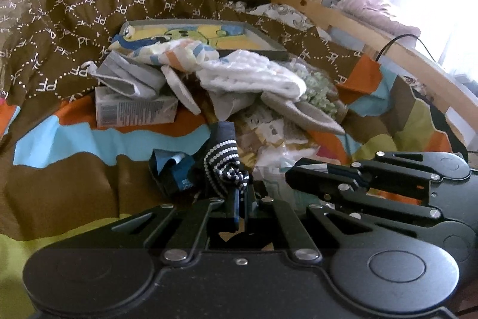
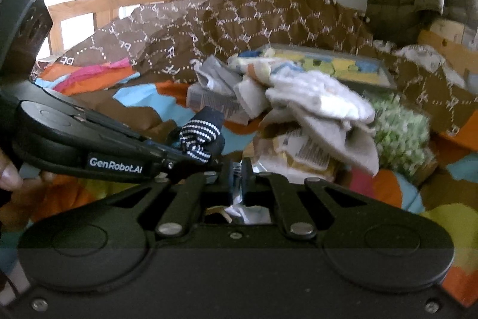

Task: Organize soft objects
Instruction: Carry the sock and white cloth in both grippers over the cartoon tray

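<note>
My left gripper [image 1: 243,196] points forward over the bed, its fingers drawn together on the near end of a dark sock [image 1: 222,166] with white dotted stripes. The sock rises from the tips toward twelve o'clock and its navy cuff stands above the striped part. In the right view the same sock [image 2: 200,136] hangs at ten o'clock from my right gripper's tips, pinched at the end of my left gripper [image 2: 191,159], which reaches in level from nine o'clock. My left hand [image 2: 12,178] shows at the far left edge, wrapped round the handle.

My right gripper [image 2: 238,181] also points forward and sits low, its fingers nearly together with a scrap of pale crinkled stuff between them; whether it is truly gripped I cannot tell. From the left view that gripper [image 1: 294,171] comes in from three o'clock, its tips close beside the sock.

Beyond both tools, at twelve to one o'clock, lies a pile [image 1: 239,73] of white and grey socks on the quilt [image 1: 74,175]. A small carton [image 1: 136,109] sits at the pile's left, at eleven o'clock, and a picture tray [image 1: 209,33] lies behind it.
</note>
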The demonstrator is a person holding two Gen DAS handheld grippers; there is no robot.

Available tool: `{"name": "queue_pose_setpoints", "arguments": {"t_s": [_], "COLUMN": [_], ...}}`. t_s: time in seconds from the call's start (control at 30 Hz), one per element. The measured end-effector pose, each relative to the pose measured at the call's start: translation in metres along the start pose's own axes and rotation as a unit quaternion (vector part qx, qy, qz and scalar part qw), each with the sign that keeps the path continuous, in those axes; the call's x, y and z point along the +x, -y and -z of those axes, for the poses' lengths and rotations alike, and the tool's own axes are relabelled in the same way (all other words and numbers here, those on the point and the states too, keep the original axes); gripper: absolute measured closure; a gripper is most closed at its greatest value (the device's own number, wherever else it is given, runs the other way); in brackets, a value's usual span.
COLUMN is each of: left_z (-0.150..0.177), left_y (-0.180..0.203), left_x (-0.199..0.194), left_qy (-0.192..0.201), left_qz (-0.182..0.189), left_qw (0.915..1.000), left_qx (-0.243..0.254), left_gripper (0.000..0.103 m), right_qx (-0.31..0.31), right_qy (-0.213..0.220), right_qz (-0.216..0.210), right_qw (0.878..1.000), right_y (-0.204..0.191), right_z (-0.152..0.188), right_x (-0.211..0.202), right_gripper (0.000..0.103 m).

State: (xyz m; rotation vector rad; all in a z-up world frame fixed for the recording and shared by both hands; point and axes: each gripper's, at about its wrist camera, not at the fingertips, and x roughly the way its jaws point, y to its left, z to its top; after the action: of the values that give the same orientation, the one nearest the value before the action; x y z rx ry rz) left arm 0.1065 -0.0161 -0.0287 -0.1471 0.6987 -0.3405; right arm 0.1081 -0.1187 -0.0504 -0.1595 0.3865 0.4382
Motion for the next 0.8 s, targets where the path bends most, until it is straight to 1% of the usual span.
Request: {"name": "queue_pose_setpoints", "arguments": {"t_s": [0.17, 0.27, 0.4, 0.57, 0.67, 0.8], "left_z": [-0.001, -0.005, -0.018, -0.047, -0.07, -0.11], "left_y": [0.001, 0.002, 0.006, 0.01, 0.01, 0.007], "left_x": [-0.007, -0.012, -0.024, -0.039, -0.048, -0.05], "left_qy": [0.011, 0.019, 0.036, 0.055, 0.066, 0.066], "left_qz": [0.001, 0.003, 0.008, 0.013, 0.013, 0.011], "left_qw": [0.9999, 0.9998, 0.9993, 0.9983, 0.9975, 0.997], "left_qx": [-0.003, -0.005, 0.008, 0.017, 0.022, 0.039], "left_gripper": [0.101, 0.101, 0.101, 0.101, 0.101, 0.101], "right_qx": [-0.005, -0.01, -0.014, 0.0, 0.007, -0.023], "right_qy": [0.008, 0.024, 0.05, 0.082, 0.099, 0.113], "right_qz": [0.007, 0.011, 0.02, 0.037, 0.043, 0.043], "right_qw": [1.0, 1.0, 0.998, 0.996, 0.994, 0.992], "right_y": [-0.001, -0.003, 0.001, 0.015, 0.028, 0.04], "right_z": [-0.001, -0.004, -0.01, -0.026, -0.043, -0.073], "right_x": [-0.008, -0.019, -0.035, -0.052, -0.06, -0.058], "right_gripper": [0.103, 0.103, 0.103, 0.103, 0.103, 0.103]}}
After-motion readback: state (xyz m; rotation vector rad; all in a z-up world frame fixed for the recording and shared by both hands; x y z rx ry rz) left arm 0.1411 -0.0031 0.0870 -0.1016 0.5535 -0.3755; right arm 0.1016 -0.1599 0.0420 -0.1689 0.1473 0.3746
